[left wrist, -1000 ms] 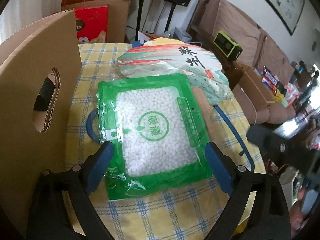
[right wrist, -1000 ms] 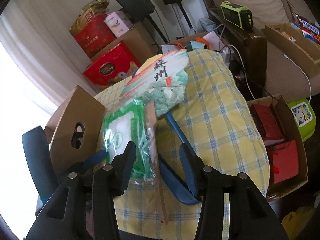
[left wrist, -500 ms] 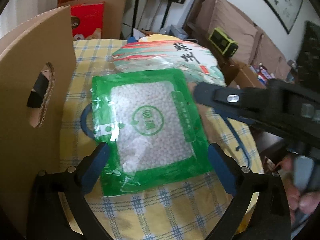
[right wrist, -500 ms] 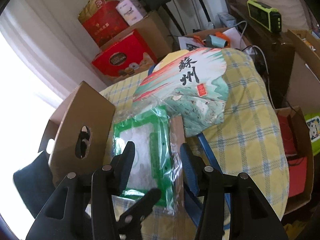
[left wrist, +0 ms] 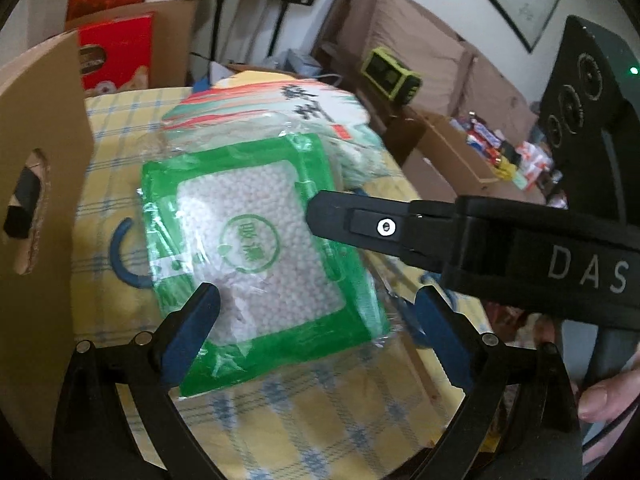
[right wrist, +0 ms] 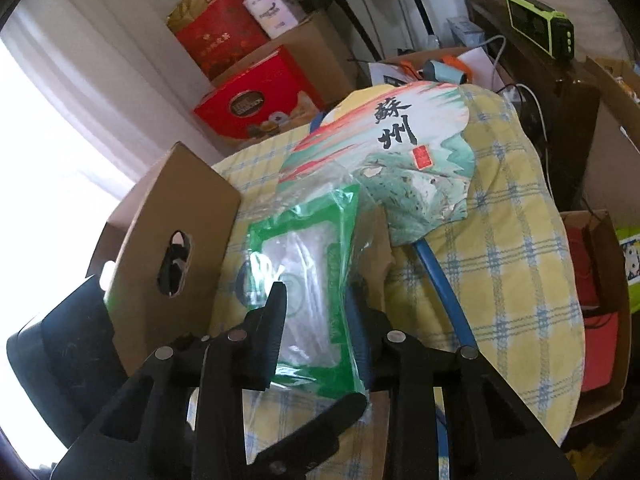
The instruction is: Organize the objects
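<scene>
Green bag (right wrist: 320, 280) now between closing right jaws

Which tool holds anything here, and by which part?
The right tool has just been closing on the green bag, pinching its right edge. The left tool is open around the bag, gripping nothing.

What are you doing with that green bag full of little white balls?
A person is tidying things on a table with a yellow checked cloth, using a two-finger gripper in each hand. The right gripper has just been closing its jaws on the edge of the green plastic pouch of white beads, which looks tilted up off the cloth. The left gripper is wide open around the pouch's near end, not squeezing. A painted paper fan with a blue handle lies behind.
</scene>
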Demonstrator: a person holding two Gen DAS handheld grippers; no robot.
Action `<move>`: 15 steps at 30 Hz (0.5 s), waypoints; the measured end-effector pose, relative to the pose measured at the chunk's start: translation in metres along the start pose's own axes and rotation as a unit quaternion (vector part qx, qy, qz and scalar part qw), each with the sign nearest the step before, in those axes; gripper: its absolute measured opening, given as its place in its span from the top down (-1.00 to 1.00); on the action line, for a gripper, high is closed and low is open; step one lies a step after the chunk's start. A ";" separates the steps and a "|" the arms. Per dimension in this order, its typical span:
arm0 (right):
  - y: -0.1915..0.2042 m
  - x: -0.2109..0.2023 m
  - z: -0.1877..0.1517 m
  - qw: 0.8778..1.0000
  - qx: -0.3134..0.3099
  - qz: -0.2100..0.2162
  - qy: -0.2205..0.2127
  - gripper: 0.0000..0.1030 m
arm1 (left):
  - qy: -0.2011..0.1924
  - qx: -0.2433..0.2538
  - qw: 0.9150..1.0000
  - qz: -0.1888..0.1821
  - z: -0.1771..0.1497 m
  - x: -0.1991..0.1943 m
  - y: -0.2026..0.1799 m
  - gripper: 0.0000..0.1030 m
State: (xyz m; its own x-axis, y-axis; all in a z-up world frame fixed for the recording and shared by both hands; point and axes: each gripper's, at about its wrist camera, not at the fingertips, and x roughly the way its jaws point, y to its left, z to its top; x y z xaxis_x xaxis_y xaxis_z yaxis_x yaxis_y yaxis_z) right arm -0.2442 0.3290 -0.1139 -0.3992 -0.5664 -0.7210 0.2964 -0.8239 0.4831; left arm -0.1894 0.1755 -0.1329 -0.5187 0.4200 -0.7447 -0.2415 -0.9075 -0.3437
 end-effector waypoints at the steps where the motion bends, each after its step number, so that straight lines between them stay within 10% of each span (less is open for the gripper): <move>1: -0.002 -0.001 -0.001 1.000 0.003 0.008 0.001 0.45 | 0.001 0.006 1.000 -0.010 0.000 0.000 -0.003 -0.88; 15: -0.017 -0.006 -0.004 0.999 0.021 -0.033 -0.010 0.52 | -0.024 -0.024 0.998 0.047 -0.009 -0.025 0.010 -0.76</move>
State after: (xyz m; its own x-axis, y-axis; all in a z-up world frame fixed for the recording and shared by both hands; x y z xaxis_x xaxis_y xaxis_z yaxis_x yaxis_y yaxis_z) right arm -0.2428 0.3464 -0.1195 -0.4344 -0.5103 -0.7422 0.2317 -0.8596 0.4554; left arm -0.1717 0.1554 -0.1225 -0.5757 0.3317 -0.7474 -0.1512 -0.9414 -0.3014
